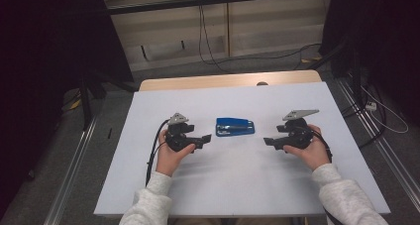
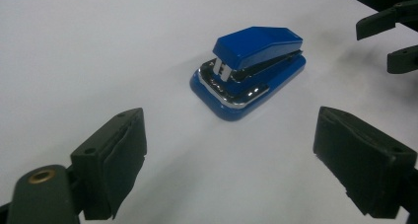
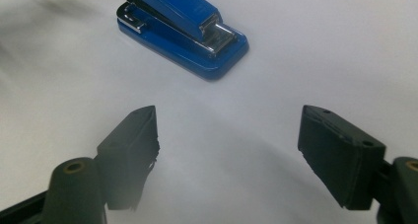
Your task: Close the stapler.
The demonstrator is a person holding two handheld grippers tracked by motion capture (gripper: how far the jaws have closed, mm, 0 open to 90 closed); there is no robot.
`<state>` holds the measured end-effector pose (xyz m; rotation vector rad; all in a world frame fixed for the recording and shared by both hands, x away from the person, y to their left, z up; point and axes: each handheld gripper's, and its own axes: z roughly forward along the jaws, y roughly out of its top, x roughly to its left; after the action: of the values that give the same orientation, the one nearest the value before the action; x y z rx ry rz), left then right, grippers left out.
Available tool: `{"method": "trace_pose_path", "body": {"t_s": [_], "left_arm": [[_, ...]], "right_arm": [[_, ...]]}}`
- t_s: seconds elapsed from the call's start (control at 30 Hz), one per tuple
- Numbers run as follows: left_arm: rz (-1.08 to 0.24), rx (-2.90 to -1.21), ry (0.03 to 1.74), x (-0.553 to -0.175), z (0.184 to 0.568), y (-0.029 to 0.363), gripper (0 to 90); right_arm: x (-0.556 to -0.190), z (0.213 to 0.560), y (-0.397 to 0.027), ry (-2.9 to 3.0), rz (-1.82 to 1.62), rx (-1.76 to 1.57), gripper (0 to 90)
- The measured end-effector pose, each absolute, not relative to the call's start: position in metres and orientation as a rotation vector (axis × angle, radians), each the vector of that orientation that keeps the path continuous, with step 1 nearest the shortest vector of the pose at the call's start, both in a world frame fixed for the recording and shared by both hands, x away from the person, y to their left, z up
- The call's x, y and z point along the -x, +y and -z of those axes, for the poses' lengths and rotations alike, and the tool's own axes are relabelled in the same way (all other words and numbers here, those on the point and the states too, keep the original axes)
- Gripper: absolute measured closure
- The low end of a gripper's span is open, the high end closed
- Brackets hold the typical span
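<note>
A blue stapler lies flat on the white table top, midway between my two grippers. My left gripper is held just left of it, pointing right, jaws open and empty. In the left gripper view the stapler sits ahead of the open gripper, a short gap away. My right gripper is held to the stapler's right, pointing left, also open and empty. The right gripper view has the stapler ahead and to the left of the open gripper.
The white sheet covers a wooden table whose far edge is bare. Beyond it are a grey floor, hanging cables and dark curtains on both sides. The right gripper's jaws appear at the top right of the left gripper view.
</note>
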<state>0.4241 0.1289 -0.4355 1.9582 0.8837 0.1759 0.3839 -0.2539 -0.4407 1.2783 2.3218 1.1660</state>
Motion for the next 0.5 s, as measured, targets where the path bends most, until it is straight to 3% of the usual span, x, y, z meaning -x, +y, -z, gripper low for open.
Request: {"method": "trace_pose_path", "body": {"t_s": [0.5], "left_arm": [[-0.178, -1.96, 0.865, -0.405, 0.431, 0.148, 11.3]], "right_arm": [[-0.354, 0.433, -0.265, 2.306, -1.195, -1.264, 17.8]]}}
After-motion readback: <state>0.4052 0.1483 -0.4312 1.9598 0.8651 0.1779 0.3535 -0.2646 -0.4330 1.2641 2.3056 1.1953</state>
